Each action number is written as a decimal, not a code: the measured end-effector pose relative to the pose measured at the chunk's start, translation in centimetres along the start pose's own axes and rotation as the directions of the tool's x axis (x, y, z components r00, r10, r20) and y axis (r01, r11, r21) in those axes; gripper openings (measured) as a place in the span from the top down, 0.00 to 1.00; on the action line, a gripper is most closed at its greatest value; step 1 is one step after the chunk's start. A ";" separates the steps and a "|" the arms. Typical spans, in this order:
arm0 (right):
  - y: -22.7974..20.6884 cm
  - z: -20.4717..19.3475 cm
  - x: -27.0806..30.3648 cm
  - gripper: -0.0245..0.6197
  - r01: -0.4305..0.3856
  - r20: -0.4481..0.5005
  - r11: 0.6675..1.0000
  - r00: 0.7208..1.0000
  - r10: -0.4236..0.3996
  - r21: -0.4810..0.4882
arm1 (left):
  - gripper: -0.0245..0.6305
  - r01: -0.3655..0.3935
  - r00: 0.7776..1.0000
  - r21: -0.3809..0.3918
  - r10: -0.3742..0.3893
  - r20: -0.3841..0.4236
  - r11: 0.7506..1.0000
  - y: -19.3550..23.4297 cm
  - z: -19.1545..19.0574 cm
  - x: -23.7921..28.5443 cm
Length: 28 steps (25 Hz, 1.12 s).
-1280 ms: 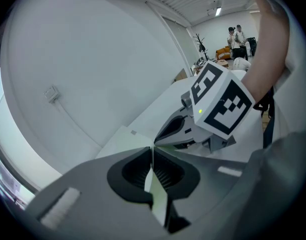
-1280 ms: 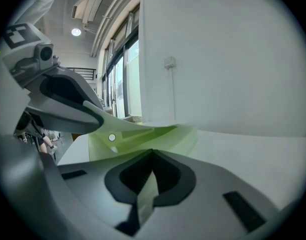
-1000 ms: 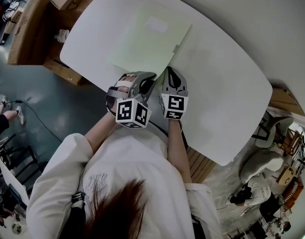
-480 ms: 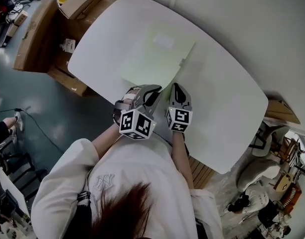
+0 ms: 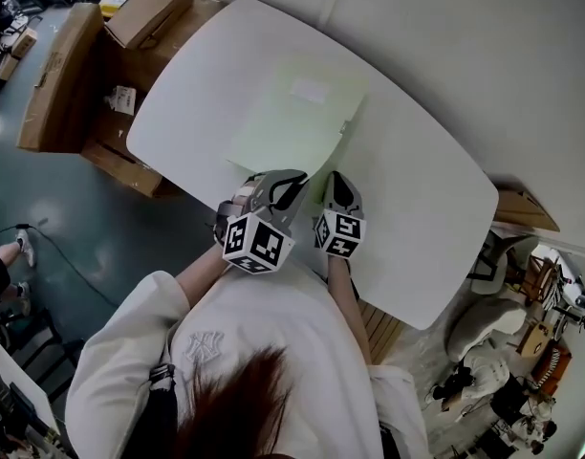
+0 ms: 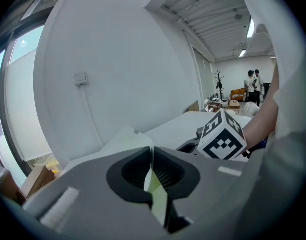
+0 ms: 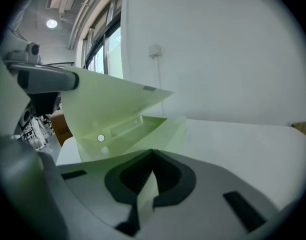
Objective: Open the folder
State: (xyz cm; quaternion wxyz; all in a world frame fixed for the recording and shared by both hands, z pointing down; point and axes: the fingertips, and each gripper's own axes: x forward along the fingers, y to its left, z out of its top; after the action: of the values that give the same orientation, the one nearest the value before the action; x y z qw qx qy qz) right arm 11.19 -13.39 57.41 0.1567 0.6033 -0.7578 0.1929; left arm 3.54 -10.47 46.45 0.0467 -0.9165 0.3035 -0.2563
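Folder point(image 5: 297, 113): pale green, on the white table point(image 5: 417, 218), long axis running away from the person
Left gripper point(image 5: 273, 182): jaws shut on the top cover point(image 7: 108, 104), seen raised
Right gripper point(image 5: 340, 187): jaws shut on the bottom leaf point(image 7: 158, 129), low
Key relation: 2 grips side by side at the near edge; spine judged leftward, so the cover is to be swung left

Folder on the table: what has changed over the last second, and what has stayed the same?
The left gripper, shut on the folder's top cover, has lifted slightly and rolled, raising that cover's near edge off the bottom sheet. Nothing was grabbed or released. The right gripper stayed put, shut on the bottom sheet, and the folder stays in place on the table.
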 end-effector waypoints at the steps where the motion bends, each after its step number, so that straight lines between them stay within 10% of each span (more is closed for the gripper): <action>1: 0.0 0.0 0.0 0.95 0.005 -0.003 1.000 1.000 -0.005 0.000 | 0.93 -0.001 1.000 -0.002 0.001 0.005 1.000 0.1 0.0 -0.1; 14: -0.2 -0.1 0.1 0.95 0.068 0.001 0.998 0.998 -0.068 0.016 | 0.94 -0.024 0.996 -0.070 0.030 0.082 0.997 2.9 0.7 -2.1; 28: 2.9 0.4 0.0 0.95 0.044 -0.034 0.980 0.998 -0.052 -0.193 | 0.95 -0.080 0.984 -0.151 0.102 0.146 0.985 6.6 0.8 -4.8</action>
State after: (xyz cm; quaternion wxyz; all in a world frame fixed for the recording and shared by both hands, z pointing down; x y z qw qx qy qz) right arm 8.37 -13.02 56.79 0.2335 0.5996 -0.7549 0.1269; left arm -2.90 -13.10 42.07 0.0149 -0.9196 0.3585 -0.1598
